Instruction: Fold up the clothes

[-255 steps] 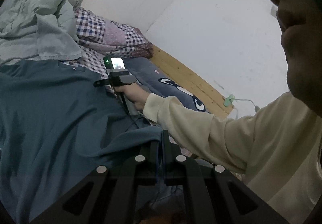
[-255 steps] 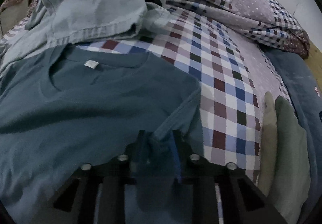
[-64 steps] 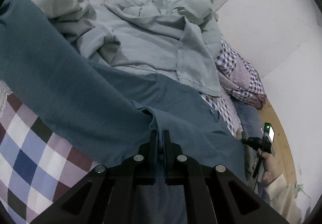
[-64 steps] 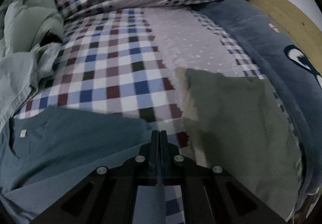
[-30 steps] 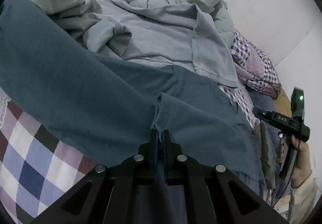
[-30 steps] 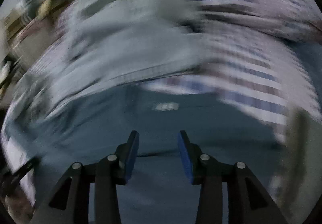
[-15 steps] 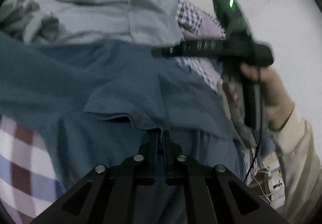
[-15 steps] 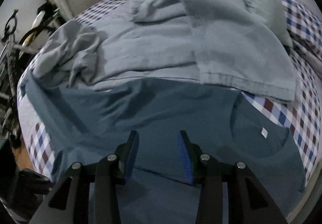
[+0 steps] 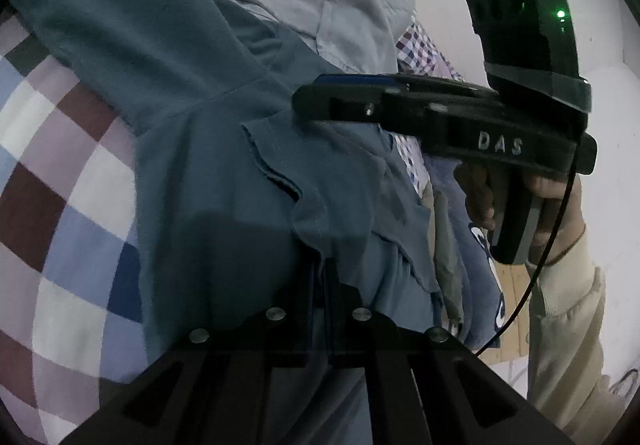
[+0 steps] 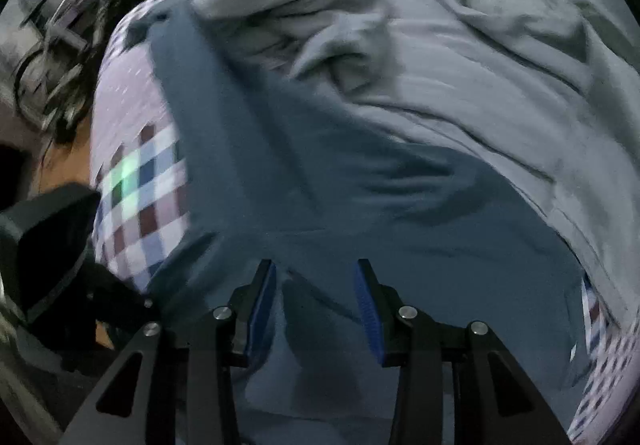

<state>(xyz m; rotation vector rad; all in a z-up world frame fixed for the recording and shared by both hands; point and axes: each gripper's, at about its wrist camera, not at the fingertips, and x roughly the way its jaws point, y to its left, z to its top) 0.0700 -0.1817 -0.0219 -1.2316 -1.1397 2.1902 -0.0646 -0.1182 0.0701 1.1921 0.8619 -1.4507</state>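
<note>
A dark blue-grey T-shirt (image 9: 208, 149) lies spread over the checked bedsheet (image 9: 52, 181), one sleeve stretched up to the left. My left gripper (image 9: 320, 273) is shut on a bunched fold of its fabric. In the left wrist view a hand (image 9: 532, 201) holds my right gripper (image 9: 310, 101) side-on, just above the shirt and a little ahead of the left one. In the right wrist view the right gripper (image 10: 316, 285) stands open over the T-shirt (image 10: 340, 205), with a raised crease of cloth between its blue pads (image 10: 366, 297). That view is motion-blurred.
A pale grey shirt and duvet (image 10: 460, 57) lie heaped behind the T-shirt. A folded olive garment (image 9: 442, 245) and a blue patterned blanket (image 9: 478, 249) lie by the wooden bed rail (image 9: 510, 277). Dark clutter (image 10: 56, 29) stands beyond the bed's left edge.
The right gripper, still open, has come closer to the left gripper and swung left over the T-shirt's body. The left gripper keeps its hold on the fabric.
</note>
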